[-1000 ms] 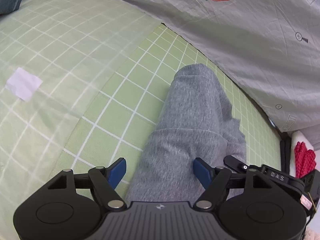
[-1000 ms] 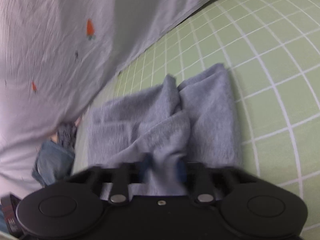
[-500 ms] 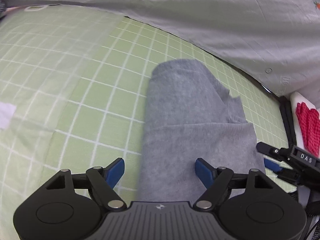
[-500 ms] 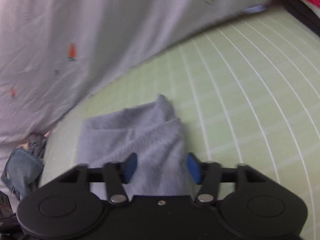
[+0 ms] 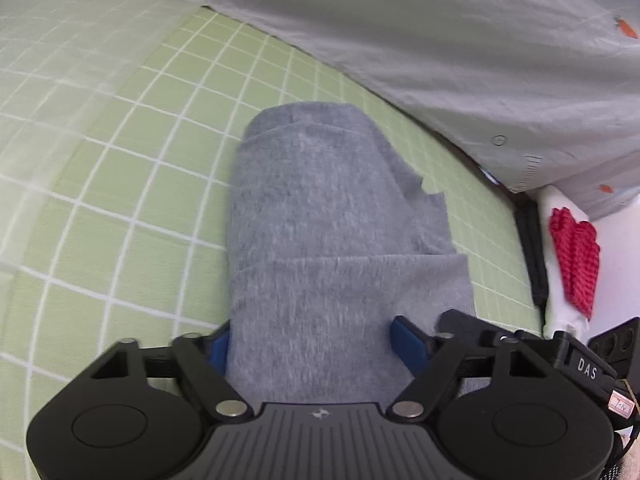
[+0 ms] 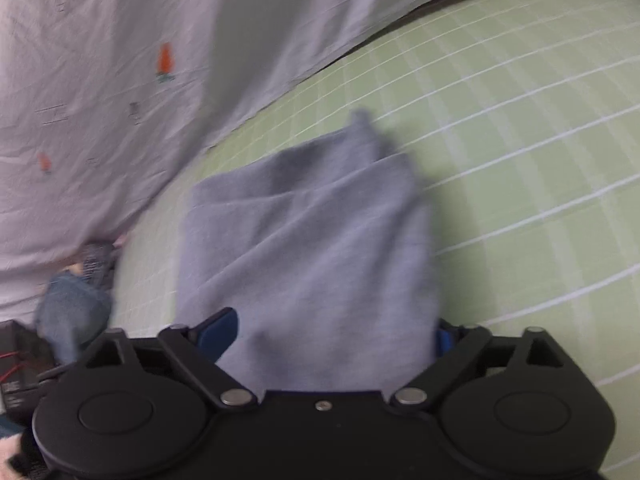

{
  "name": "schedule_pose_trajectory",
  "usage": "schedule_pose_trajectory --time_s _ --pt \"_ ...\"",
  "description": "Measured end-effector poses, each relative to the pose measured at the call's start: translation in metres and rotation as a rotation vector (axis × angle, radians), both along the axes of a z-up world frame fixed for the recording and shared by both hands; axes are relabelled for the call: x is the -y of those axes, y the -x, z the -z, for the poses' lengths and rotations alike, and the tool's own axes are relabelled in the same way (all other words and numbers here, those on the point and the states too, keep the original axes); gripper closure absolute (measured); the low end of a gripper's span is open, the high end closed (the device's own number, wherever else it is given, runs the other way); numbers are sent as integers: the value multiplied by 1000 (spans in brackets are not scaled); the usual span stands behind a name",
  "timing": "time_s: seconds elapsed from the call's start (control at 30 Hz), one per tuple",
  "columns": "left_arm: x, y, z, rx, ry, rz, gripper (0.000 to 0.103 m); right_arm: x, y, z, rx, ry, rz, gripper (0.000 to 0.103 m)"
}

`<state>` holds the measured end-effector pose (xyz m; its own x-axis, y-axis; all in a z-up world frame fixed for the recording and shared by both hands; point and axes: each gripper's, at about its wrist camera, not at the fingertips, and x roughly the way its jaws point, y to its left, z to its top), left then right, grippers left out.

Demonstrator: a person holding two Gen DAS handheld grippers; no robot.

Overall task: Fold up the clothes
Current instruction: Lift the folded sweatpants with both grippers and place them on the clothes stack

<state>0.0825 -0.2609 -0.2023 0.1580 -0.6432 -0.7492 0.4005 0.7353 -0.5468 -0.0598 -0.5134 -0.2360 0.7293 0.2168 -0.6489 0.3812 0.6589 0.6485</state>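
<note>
A grey knit garment point(image 5: 320, 216) lies folded into a long band on the green checked sheet point(image 5: 120, 168). Its near end runs between the blue pads of my left gripper point(image 5: 313, 346), whose jaws are closing around it but still stand apart. In the right wrist view the same garment point(image 6: 312, 240) spreads in soft layers. Its near edge sits between the pads of my right gripper point(image 6: 330, 334), whose jaws are opening wide and grip nothing. The right gripper's labelled housing point(image 5: 580, 364) shows at the lower right of the left wrist view.
A pale grey quilt with carrot prints point(image 5: 480, 60) covers the far side of the bed point(image 6: 100, 80). A red knit item point(image 5: 576, 256) lies on something white at the right. A denim item point(image 6: 68, 312) and a dark box point(image 6: 16, 360) sit at the left.
My right gripper has let go of the grey fold and opened wide; the cloth now lies flatter. My left gripper slid along the garment and its jaws narrowed.
</note>
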Motion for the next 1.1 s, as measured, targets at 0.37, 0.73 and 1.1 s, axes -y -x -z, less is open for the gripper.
schedule_pose_trajectory --time_s 0.37,0.73,1.1 --pt "7 42 -62 -46 253 37 69 -1 52 -52 152 -95 -8 77" --pt "180 107 -122 31 387 351 69 104 175 -137 274 185 97 78" --pt "436 151 -209 201 615 514 61 319 240 -257 345 546 158 75"
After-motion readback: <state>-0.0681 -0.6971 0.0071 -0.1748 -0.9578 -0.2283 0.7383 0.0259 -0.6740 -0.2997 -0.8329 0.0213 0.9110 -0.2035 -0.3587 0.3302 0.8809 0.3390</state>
